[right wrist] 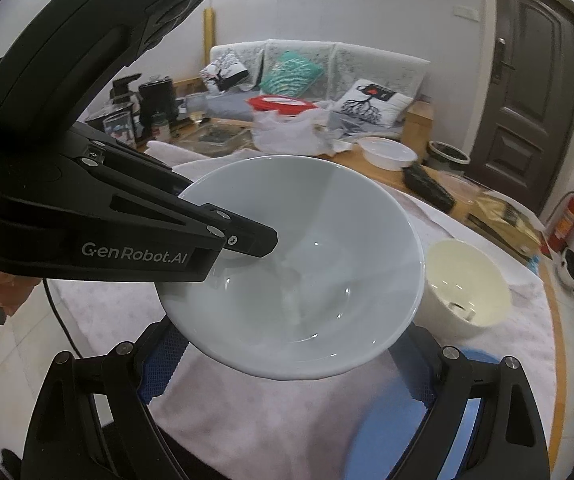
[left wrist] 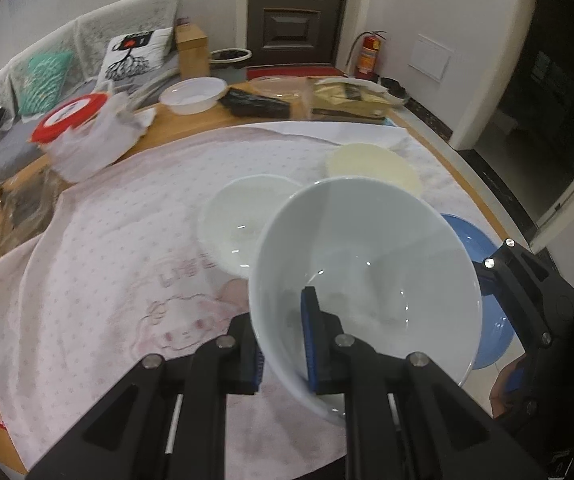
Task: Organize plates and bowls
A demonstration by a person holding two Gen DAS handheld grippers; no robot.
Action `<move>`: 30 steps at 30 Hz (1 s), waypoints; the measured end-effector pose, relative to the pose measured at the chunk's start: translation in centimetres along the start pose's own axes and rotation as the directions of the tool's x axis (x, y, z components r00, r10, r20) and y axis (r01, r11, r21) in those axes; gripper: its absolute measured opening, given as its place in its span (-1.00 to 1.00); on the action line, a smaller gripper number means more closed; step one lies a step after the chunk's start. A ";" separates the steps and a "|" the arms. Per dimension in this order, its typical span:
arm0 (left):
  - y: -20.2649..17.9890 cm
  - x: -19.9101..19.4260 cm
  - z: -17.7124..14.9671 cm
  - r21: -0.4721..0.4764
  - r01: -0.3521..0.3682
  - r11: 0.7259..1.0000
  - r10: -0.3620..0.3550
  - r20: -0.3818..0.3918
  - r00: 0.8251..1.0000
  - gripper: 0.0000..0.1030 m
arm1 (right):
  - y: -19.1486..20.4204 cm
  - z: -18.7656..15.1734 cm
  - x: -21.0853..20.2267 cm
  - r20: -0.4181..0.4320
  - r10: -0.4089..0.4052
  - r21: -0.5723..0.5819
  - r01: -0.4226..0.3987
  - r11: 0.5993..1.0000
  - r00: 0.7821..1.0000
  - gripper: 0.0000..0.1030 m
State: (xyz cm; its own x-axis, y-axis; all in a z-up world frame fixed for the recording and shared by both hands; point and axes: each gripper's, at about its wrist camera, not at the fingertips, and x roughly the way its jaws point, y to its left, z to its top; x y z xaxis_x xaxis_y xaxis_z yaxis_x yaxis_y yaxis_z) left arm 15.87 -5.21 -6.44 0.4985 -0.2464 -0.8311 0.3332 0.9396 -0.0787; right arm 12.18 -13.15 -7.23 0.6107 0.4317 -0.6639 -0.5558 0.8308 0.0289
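Both views are evenly lit by soft indoor light from above, slightly dim and cool. Small glints sit inside the pale grey bowl [left wrist: 367,264], and shadows on the pink cloth [left wrist: 107,240] are faint. Fisheye bending curves the bench [left wrist: 483,196] edge and door [right wrist: 527,80], with black vignette at every corner. The blue plate [right wrist: 387,432] at lower right is smeared by motion blur.

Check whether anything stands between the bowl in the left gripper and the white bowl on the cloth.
Nothing visible does. The held bowl hangs right beside the white bowl; the cream bowl sits off to the side.
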 end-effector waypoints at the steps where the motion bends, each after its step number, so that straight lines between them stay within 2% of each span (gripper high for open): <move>1: -0.7 0.1 0.2 0.007 0.002 1.000 -0.002 -0.001 1.000 -0.76 | -0.3 -0.2 -0.2 0.001 -0.005 0.006 0.005 1.000 1.000 0.72; 12: -7.6 2.6 2.1 0.063 0.054 0.997 -0.053 -0.028 0.998 -0.76 | -4.9 -3.4 -2.9 -0.007 -0.064 0.077 0.064 0.995 0.998 0.72; 18: -10.1 4.1 3.0 0.086 0.069 0.994 -0.065 -0.043 0.997 -0.76 | -7.0 -4.6 -3.7 -0.017 -0.090 0.096 0.091 0.991 0.996 0.72; 30: -9.7 5.8 6.7 0.084 0.048 0.995 -0.045 -0.038 0.998 -0.76 | -10.2 -2.5 -1.6 -0.022 -0.080 0.119 0.082 0.989 0.997 0.72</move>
State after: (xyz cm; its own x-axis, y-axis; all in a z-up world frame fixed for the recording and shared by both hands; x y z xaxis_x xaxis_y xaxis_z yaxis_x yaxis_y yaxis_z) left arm 20.88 -17.36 -6.85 0.4524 -0.2796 -0.8468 0.4227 0.9034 -0.0724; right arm 15.46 -23.16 -8.32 0.6407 0.3556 -0.6804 -0.4326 0.8994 0.0627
